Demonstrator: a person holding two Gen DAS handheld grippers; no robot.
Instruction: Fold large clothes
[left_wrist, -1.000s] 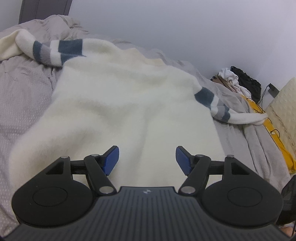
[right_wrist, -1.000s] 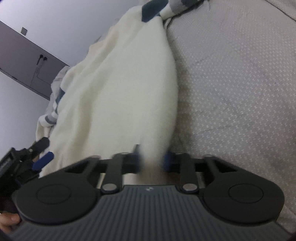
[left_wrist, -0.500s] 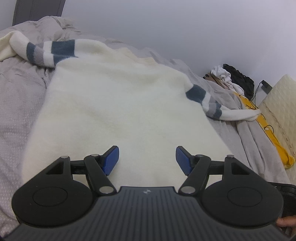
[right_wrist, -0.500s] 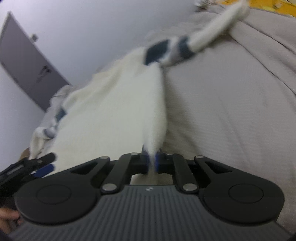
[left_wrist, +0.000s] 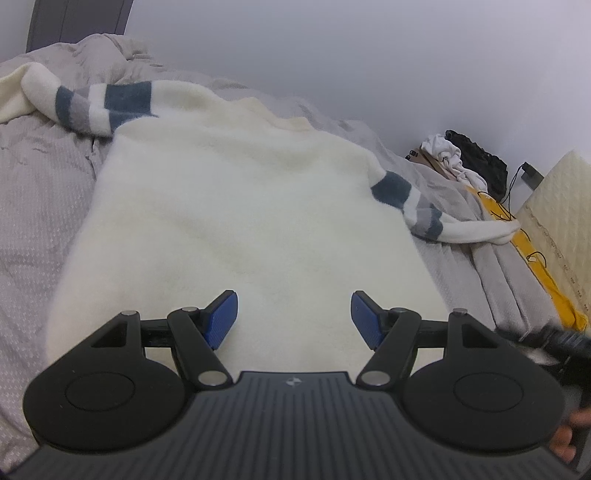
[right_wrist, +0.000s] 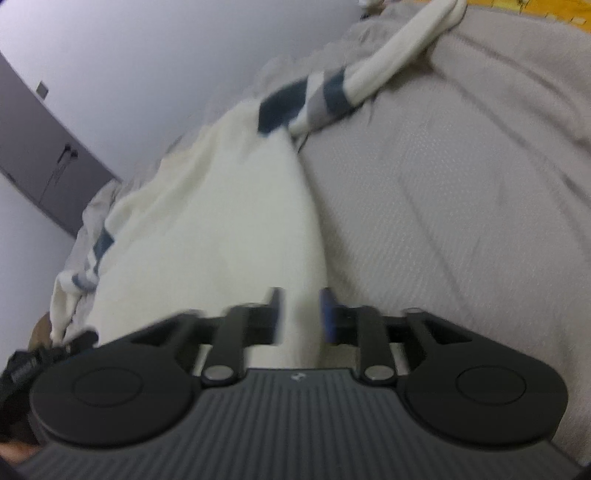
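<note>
A cream fleece sweater (left_wrist: 240, 221) with blue and grey striped sleeves lies spread flat on the grey bed. Its left sleeve (left_wrist: 92, 103) bends at the far left, its right sleeve (left_wrist: 436, 218) trails to the right. My left gripper (left_wrist: 293, 317) is open and empty, hovering over the sweater's near hem. In the right wrist view the sweater (right_wrist: 221, 236) runs away to the upper right. My right gripper (right_wrist: 301, 314) has its jaws partly open, with the sweater's right hem edge between the fingers; the view is blurred.
The grey bedspread (left_wrist: 33, 206) lies under the sweater and shows wide at right (right_wrist: 461, 221). A pile of white and black clothes (left_wrist: 461, 158) sits at the far right by the wall. A yellow cloth (left_wrist: 535, 266) hangs at the bed's right edge.
My right gripper was shut on the sweater's hem edge and its jaws have now parted. The left gripper stayed open and shifted only slightly over the hem.
</note>
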